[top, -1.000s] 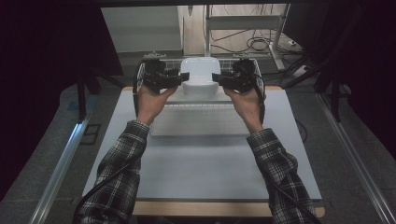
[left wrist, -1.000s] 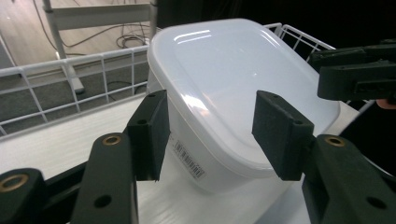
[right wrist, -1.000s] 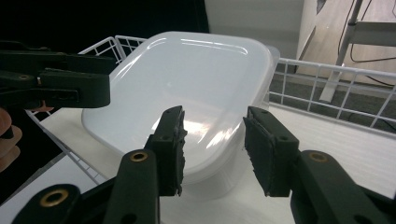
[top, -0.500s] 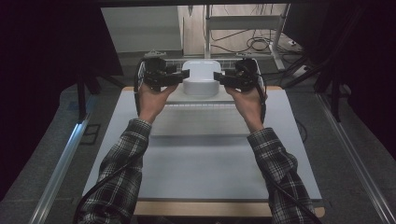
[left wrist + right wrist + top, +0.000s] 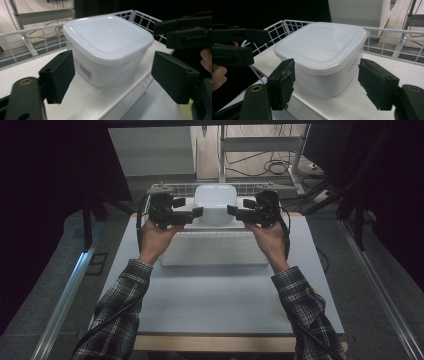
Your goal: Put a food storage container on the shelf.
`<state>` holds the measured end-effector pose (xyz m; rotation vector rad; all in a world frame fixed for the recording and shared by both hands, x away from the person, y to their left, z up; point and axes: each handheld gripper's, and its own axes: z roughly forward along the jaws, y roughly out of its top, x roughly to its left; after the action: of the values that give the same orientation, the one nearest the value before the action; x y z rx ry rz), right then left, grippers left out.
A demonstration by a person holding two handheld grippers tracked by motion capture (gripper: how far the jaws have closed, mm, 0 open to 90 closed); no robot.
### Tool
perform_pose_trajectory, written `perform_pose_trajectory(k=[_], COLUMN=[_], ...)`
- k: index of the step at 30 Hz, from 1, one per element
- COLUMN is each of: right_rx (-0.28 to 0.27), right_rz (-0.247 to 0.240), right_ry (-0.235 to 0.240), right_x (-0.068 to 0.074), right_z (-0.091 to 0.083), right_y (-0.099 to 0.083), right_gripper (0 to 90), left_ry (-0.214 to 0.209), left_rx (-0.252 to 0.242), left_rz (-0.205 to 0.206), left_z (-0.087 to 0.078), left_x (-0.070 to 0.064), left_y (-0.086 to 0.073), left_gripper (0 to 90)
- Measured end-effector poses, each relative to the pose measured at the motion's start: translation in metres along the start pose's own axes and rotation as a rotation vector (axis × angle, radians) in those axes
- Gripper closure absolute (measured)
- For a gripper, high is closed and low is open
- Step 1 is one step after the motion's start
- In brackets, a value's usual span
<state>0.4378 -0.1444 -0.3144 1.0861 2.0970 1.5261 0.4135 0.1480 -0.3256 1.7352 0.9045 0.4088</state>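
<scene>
the left gripper (image 5: 196, 212) has its fingers (image 5: 58, 75) spread apart, one on each side of a near corner of the white lidded container (image 5: 107, 47), not touching it. the right gripper (image 5: 233, 211) faces it from the other side, its fingers (image 5: 282, 83) likewise wide apart around the container's opposite corner. the container is a rounded square tub of smooth, glossy plastic with a small label on one wall, and it sits in a white wire basket (image 5: 287, 27) on a white shelf-like board. below lies the pale grey counter (image 5: 220, 295) with a wooden front edge. the room around is dark, with a metal rack (image 5: 260, 145) and cables on the floor beyond.
</scene>
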Motion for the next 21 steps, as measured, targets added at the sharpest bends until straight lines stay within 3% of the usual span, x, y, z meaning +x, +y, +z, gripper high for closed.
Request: perform_pose_trajectory(k=[13, 21], right_rx=[0.008, 0.042], right_rz=[-0.045, -0.071], right_ry=[0.029, 0.056], right_x=[0.008, 0.013], right_z=[-0.013, -0.018], right_y=[-0.021, -0.040], right_gripper=[22.0, 16.6], left_ry=[-0.052, -0.051], left_rx=[0.021, 0.022], left_rz=[0.048, 0.075], left_z=[-0.010, -0.017], left_x=[-0.020, -0.029], left_y=[-0.032, -0.056], left_gripper=[10.3, 7.2])
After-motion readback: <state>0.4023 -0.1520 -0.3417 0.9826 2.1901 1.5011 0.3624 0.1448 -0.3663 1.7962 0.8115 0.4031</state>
